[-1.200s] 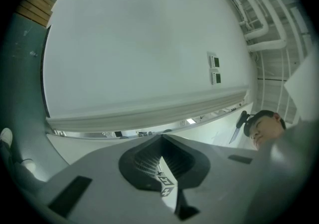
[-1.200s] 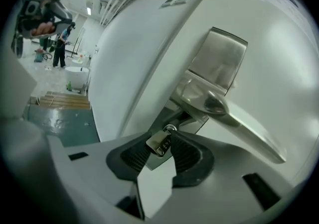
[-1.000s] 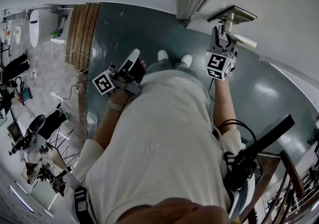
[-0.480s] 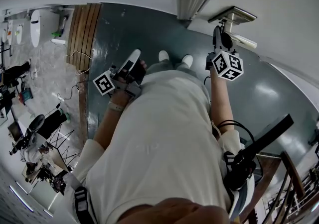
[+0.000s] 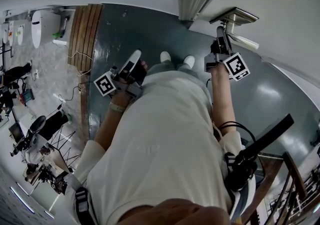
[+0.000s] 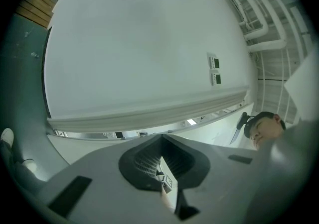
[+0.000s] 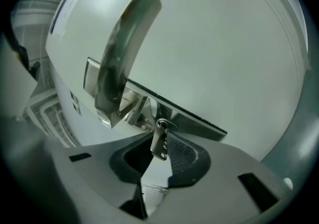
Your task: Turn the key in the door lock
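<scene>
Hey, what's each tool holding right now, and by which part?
The right tool, its jaws just closed, grips the key in the door lock by its head. The left tool holds nothing.

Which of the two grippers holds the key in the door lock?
The right gripper: its jaws have just closed on the key; the left gripper grips nothing.

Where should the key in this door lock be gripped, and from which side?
Pinch the flat bow of the small silver metal key, on its two broad faces, coming straight at the white door. Only the bow juts from the silver lock plate, near the steel lever handle.
</scene>
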The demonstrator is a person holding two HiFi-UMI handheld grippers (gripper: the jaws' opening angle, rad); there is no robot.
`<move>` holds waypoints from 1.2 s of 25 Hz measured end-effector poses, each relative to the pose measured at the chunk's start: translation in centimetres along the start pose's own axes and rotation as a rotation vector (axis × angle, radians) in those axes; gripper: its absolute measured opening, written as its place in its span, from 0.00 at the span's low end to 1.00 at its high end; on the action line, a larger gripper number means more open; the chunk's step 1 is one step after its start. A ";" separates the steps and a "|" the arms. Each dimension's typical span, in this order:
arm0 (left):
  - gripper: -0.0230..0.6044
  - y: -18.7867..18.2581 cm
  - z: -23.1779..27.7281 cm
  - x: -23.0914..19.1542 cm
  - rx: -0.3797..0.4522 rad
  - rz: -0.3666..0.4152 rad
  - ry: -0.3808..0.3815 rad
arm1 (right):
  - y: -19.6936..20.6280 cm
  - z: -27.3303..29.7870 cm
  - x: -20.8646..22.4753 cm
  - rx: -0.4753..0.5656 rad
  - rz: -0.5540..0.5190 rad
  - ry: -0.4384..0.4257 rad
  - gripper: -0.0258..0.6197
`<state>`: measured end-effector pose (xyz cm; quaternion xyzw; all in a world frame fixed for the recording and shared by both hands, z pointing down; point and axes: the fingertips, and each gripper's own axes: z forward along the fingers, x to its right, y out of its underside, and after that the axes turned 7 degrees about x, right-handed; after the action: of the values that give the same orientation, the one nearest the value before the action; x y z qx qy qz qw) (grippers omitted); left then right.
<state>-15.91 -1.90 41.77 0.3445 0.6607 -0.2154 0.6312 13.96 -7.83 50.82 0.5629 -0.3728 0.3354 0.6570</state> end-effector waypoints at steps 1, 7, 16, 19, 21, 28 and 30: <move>0.05 0.0 0.0 0.0 -0.001 0.000 0.000 | 0.0 -0.1 0.1 0.004 0.037 0.001 0.16; 0.05 0.1 0.1 0.0 0.002 -0.009 -0.002 | 0.0 -0.5 0.7 0.015 0.248 0.014 0.16; 0.05 0.0 0.0 -0.1 0.008 -0.017 -0.004 | 0.1 -0.4 0.9 0.046 0.603 -0.071 0.17; 0.05 0.0 0.0 -0.2 0.008 -0.018 -0.008 | 0.2 -0.4 1.1 0.068 0.739 -0.093 0.16; 0.05 0.1 0.1 -0.2 0.007 -0.018 -0.010 | 0.2 -0.4 1.2 0.088 0.808 -0.107 0.16; 0.05 0.2 0.2 -0.3 0.003 -0.022 -0.012 | 0.2 -0.4 0.8 0.076 0.743 -0.185 0.17; 0.05 0.2 0.5 -0.3 0.002 -0.023 -0.010 | 0.3 -0.3 0.8 0.052 0.669 -0.168 0.17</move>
<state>-15.43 -2.15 42.08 0.3365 0.6612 -0.2251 0.6316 14.13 -7.51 51.60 0.4516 -0.5810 0.4941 0.4630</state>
